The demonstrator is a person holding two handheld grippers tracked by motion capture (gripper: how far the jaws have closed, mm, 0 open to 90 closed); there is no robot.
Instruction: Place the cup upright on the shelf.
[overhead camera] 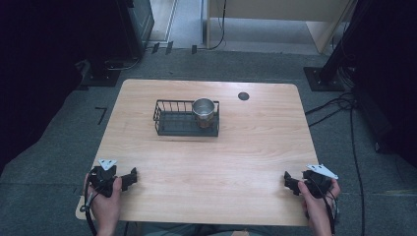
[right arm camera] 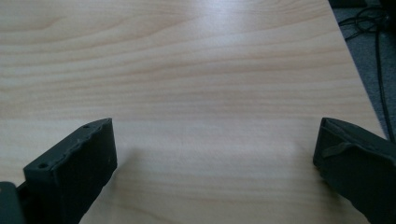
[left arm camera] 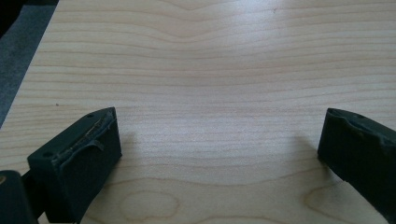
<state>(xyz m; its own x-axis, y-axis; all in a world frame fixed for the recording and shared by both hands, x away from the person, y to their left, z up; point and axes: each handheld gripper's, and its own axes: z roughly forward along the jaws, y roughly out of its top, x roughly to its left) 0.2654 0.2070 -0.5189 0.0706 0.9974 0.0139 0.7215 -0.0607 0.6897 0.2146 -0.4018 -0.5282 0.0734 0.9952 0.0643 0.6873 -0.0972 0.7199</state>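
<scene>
A black wire basket stands on the wooden table at its far middle. A metal cup sits upright in the basket's right end. My left gripper rests near the table's front left corner, held in a hand, far from the basket. My right gripper rests near the front right corner. In the left gripper view the left gripper has its jaws wide apart over bare wood. In the right gripper view the right gripper is likewise open with nothing between its jaws.
A dark round grommet sits in the table's far right part. Cables lie on the grey floor to the right, and black stand bases flank the table's far side. Bare wood lies between the grippers and the basket.
</scene>
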